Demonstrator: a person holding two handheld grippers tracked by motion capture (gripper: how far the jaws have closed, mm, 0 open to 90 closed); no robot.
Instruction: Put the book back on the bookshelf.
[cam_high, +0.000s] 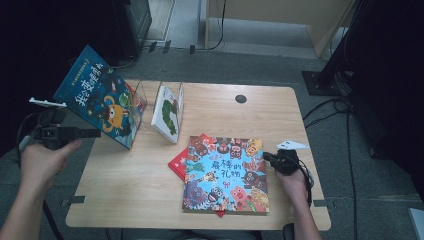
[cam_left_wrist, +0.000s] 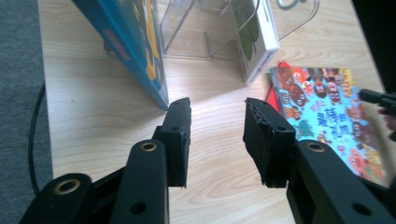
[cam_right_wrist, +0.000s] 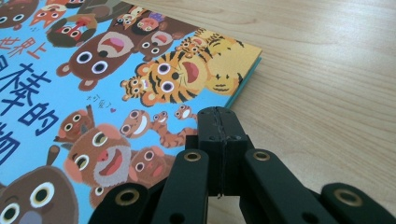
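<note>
A big blue picture book (cam_high: 100, 95) (cam_left_wrist: 135, 42) stands tilted at the table's left, its lower corner just ahead of my left gripper's left jaw. My left gripper (cam_high: 95, 133) (cam_left_wrist: 217, 112) is open with nothing between its pads. A book with cartoon animals on a light blue cover (cam_high: 225, 175) (cam_right_wrist: 93, 93) (cam_left_wrist: 331, 112) lies flat near the front, over a red book (cam_high: 177, 162). My right gripper (cam_high: 267, 156) (cam_right_wrist: 219, 112) is shut on nothing, its tips at that book's right edge; whether they touch the cover I cannot tell.
A clear plastic book stand (cam_high: 140, 92) (cam_left_wrist: 196, 28) sits at the back left, with a white book (cam_high: 167, 112) (cam_left_wrist: 257, 37) leaning in it. A dark round hole (cam_high: 241, 98) marks the wooden tabletop (cam_high: 280, 120). Cables and dark equipment lie on the floor around it.
</note>
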